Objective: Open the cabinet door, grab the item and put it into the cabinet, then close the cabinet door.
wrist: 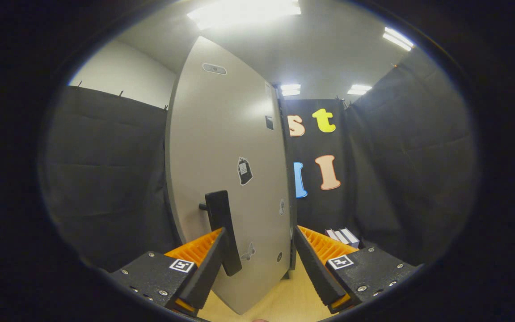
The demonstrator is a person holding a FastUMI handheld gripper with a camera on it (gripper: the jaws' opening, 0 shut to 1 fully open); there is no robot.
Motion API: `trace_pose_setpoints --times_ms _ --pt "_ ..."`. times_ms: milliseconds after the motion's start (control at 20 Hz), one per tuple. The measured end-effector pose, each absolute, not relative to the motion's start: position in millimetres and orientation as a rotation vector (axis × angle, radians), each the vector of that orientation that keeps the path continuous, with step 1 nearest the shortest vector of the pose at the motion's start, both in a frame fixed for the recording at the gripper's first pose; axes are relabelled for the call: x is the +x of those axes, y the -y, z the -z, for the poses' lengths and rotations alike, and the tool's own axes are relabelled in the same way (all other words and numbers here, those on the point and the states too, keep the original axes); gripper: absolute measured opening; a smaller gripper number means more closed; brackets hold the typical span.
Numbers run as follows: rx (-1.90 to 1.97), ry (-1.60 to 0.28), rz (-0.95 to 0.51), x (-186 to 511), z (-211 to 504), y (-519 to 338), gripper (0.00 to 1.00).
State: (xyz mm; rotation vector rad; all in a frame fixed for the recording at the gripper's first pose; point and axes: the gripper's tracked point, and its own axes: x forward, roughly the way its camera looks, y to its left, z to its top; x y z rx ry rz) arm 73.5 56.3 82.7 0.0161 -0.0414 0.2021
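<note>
A: How does the tool (259, 250) stand?

B: Its two fingers are spread wide, with a broad gap between them. Nothing is clamped in that gap.

A: Does either finger touch anything?

B: The left finger (206, 268) lies right at the black bar handle (222, 230) of the cabinet door (228, 179). The lower part of the handle overlaps the finger's tip, so the two look to be touching, though I cannot tell for sure whether they press together or the handle merely passes in front. The right finger (313, 268) is apart from the door, with bare air around its tip.

A: And the door itself?

B: It is a tall, pale grey panel rising just ahead of the fingers, mostly ahead of the left one and the gap. It stands at an angle to the tool, its far edge running beyond the right finger's inner side. A few small stickers (244, 171) sit on its face above and beside the handle. The handle is upright, held off the panel by a short stub.

A: Where is the item to go in?

B: Beyond the right finger, low down near the dark cloth wall (400, 170), a few book-like things (342, 235) with pale covers lie together. Those may be the item; I cannot tell more at this size.

A: What is underneath?

B: A light wooden bench (280, 299) shows between the fingers, below the door's bottom edge.
</note>
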Motion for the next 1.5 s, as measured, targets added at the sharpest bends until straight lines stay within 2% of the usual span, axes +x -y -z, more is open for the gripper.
trace_pose_setpoints --times_ms 600,1200,1500 --pt "0.019 0.045 -0.267 118 -63 -155 0.93" --pt "0.064 -0.025 -0.259 218 -33 -219 0.93" --pt "0.017 -0.065 -0.250 216 -9 -228 0.94"
